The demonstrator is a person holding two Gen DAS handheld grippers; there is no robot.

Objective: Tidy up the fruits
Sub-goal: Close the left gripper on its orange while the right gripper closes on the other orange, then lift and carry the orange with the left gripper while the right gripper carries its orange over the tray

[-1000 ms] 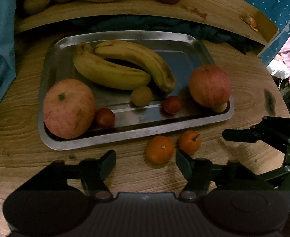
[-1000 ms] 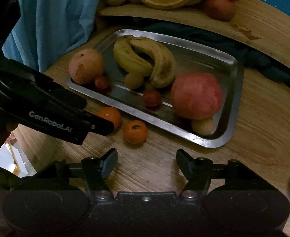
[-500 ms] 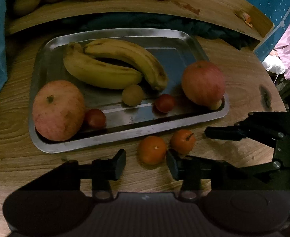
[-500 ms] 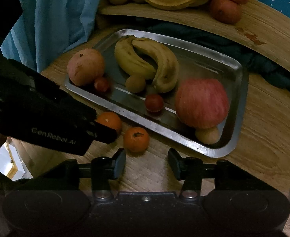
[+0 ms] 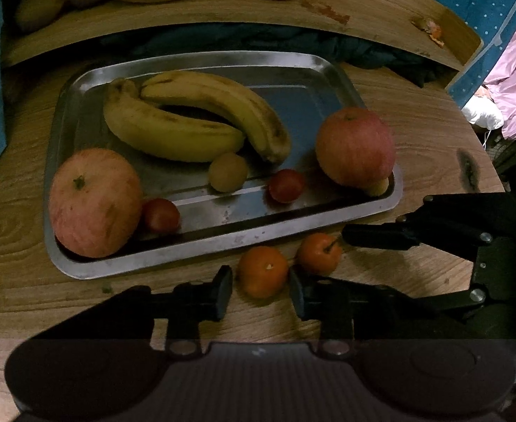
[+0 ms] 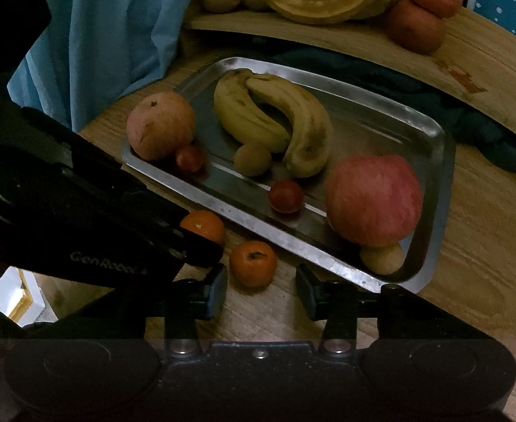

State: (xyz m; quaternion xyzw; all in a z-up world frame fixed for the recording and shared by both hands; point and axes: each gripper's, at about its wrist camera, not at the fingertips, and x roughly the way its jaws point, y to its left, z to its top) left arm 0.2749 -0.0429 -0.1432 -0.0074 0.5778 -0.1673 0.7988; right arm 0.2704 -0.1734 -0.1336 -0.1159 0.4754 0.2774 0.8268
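1. Straddling one orange (image 5: 262, 271), the left tongs (image 5: 259, 292) sit open — not yet gripping.
2. Right tongs (image 6: 261, 286) open too, just short of the second orange (image 6: 253, 263).
3. Both oranges lie on the tabletop (image 5: 18, 197) beside the tray (image 5: 187, 246).

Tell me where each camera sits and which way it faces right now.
Left wrist: on the left gripper, looking down and forward at the tray; its jaws stand open around the nearer orange, with the right gripper entering at right.
Right wrist: on the right gripper, facing the tray from its right corner; its jaws stand open before the other orange, the left gripper crossing at left.
Shared: tray, bananas, both oranges.
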